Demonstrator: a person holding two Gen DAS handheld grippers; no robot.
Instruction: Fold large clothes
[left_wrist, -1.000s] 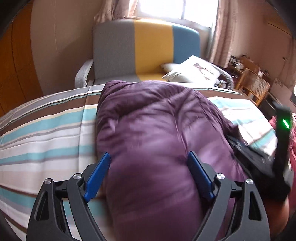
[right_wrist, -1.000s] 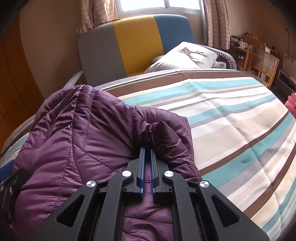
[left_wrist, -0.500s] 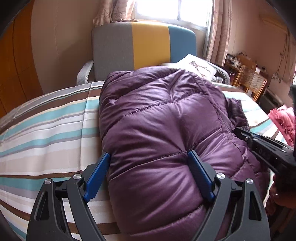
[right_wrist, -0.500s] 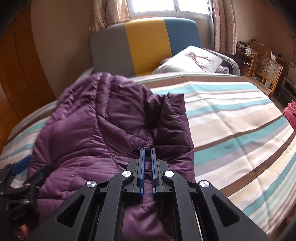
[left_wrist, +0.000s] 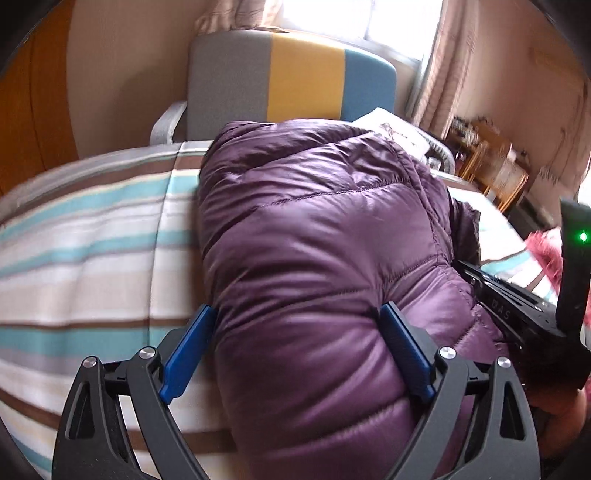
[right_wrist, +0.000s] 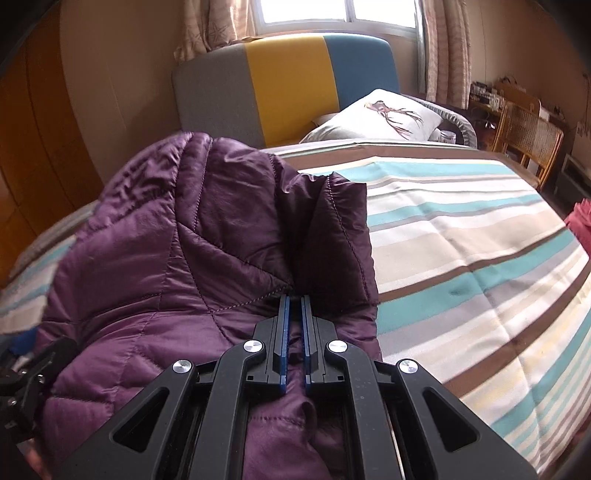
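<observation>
A puffy purple quilted jacket (left_wrist: 314, 240) lies bunched on the striped bed (left_wrist: 92, 258). My left gripper (left_wrist: 297, 310) straddles its near bulge; the jaws are opening, the jacket sits between the blue pads (left_wrist: 184, 350), and a sliver of sheet shows beside the left one. My right gripper (right_wrist: 294, 298) is shut on a pinched fold of the jacket (right_wrist: 184, 240) at its right edge, where a flap stands up. In the left wrist view the right gripper's black body (left_wrist: 517, 314) sits at the jacket's right side. The left gripper's edge (right_wrist: 26, 369) shows at the right wrist view's lower left.
A grey, yellow and blue headboard (right_wrist: 288, 85) and a white pillow (right_wrist: 380, 118) are at the far end of the bed. Wooden chairs (right_wrist: 528, 136) stand at the right. Something red (left_wrist: 546, 251) lies off the bed's right side. An orange wardrobe (right_wrist: 33, 166) is on the left.
The left pads stand slightly wider around the jacket bulge. The right gripper has drawn its pinched fold nearer and upward, so the flap stands higher; its body with the green light is back in the left view.
</observation>
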